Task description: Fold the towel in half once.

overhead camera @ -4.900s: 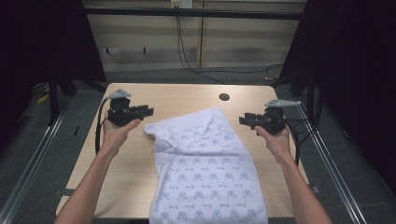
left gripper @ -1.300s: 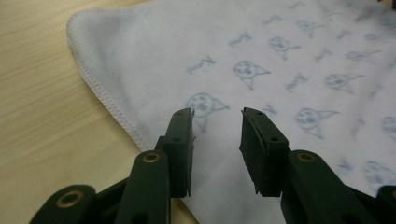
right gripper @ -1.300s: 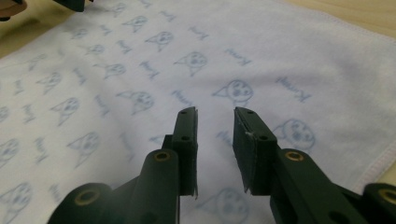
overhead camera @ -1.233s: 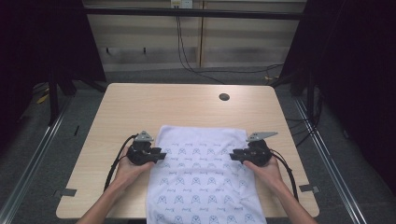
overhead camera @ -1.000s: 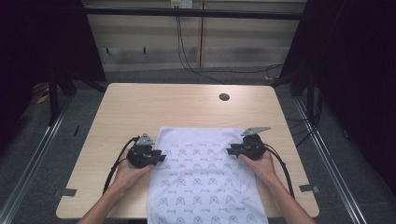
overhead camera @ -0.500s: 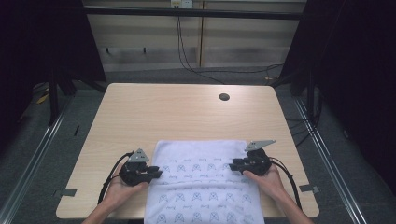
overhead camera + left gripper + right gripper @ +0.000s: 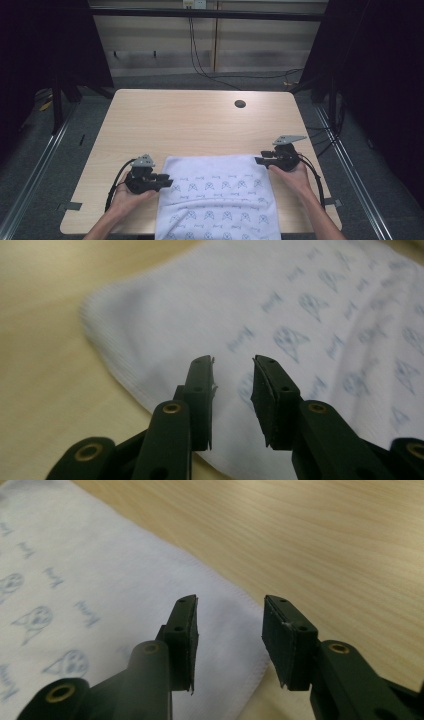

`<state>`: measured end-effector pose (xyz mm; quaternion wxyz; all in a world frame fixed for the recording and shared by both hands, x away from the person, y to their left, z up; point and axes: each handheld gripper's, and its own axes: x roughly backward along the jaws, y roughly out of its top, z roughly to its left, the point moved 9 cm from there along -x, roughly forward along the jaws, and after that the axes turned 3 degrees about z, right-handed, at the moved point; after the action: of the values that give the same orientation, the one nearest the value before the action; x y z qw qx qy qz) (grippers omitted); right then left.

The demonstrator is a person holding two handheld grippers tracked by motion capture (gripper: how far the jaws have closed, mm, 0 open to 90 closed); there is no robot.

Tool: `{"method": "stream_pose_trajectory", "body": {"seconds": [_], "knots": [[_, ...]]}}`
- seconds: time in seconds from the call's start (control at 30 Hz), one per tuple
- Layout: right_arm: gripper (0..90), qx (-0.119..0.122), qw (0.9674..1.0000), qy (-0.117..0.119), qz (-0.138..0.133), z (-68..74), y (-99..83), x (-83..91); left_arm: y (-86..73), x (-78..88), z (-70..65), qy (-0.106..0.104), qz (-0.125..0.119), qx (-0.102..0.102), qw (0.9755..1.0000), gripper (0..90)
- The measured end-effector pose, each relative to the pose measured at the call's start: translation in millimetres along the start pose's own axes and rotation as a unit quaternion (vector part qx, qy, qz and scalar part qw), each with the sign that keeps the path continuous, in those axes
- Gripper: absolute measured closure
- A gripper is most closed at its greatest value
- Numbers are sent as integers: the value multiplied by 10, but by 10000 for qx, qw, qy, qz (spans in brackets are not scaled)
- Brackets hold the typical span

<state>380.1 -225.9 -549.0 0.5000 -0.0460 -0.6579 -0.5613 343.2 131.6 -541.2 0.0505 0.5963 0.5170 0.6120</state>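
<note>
Two hand-held grippers flank a folded white cloth (image 7: 217, 197) on a pale wooden table (image 7: 190, 125), where a person works from the near edge. Largest on view is the table, with a small dark round hole (image 7: 240, 104) toward its far side. The cloth, printed with small grey-blue motifs, lies flat at the near middle and runs past the near edge; its long axis appears to run from the person toward the far side, with the doubled fold facing away as a straight far edge. It looks light, soft and limp, likely to sag and slide over the smooth wood unless held at two points, so the two far corners, or the stitched hem beside them, seem the best places to pinch. The left hand-held gripper (image 7: 165, 181) sits at the cloth's left edge, its jaws apart with nothing between them, having just been opening; its own view shows them poised above a rounded corner (image 7: 107, 325). The right hand-held gripper (image 7: 260, 161) hovers at the far right corner (image 7: 240, 630), its jaws likewise apart and empty after opening.
</note>
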Motion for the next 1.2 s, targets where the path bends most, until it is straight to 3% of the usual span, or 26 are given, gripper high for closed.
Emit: {"method": "stream_pose_trajectory", "body": {"seconds": [0.07, 0.13, 0.2, 0.23, 0.27, 0.3, 0.37, 0.47, 0.63, 0.73, 0.8, 0.9, 0.93, 1.0, 1.1, 1.2], "knots": [[543, -32, 9999, -107, 112, -60, -29, -82, 69, -15, 126, 228, -40, 63, 9997, 654], [522, -57, 9996, -178, 207, -125, -73, -137, 131, -47, 243, 281, -168, 164, 9993, 642], [512, -103, 9997, -162, 144, -160, -86, -146, 160, -96, 359, 402, -46, 254, 9989, 603], [504, -147, 9998, -97, 102, -157, -90, -143, 177, -110, 410, 530, -82, 273, 9982, 587], [502, -156, 9998, -21, 92, -137, -95, -141, 190, -127, 442, 493, -165, 410, 9978, 567], [506, -101, 9999, 11, 117, -107, -100, -141, 176, -144, 472, 529, -96, 469, 9974, 550], [522, 46, 9998, 150, 140, -33, -98, -151, 131, -164, 508, 680, 63, 397, 9969, 516], [629, 141, 9997, 117, 159, 35, -86, -176, 111, -176, 524, 649, 64, 427, 9970, 481], [870, 130, 9995, 230, 174, 74, -96, -183, 106, -253, 494, 686, 135, 241, 9973, 450], [894, -6, 9994, 303, 190, 85, -100, -174, 117, -285, 454, 688, 174, 90, 9974, 454], [896, -151, 9991, 390, 90, 72, -77, -142, 130, -304, 427, 683, 191, 37, 9975, 506], [898, -270, 9984, 456, -171, 31, -2, -45, 129, -332, 374, 539, 262, -116, 9981, 769], [898, -332, 9980, 475, -247, 20, 20, -7, 128, -340, 355, 429, 247, -53, 9988, 845], [898, -363, 9976, 456, -373, -5, 57, 58, 136, -319, 356, 305, 164, 71, 9994, 866], [898, -425, 9963, 457, -586, -37, 133, 163, 211, -196, 399, 130, -201, 349, 9991, 867], [898, -448, 9947, 476, -791, -66, 229, 256, 334, -51, 430, 177, -476, 357, 9981, 868]]}}
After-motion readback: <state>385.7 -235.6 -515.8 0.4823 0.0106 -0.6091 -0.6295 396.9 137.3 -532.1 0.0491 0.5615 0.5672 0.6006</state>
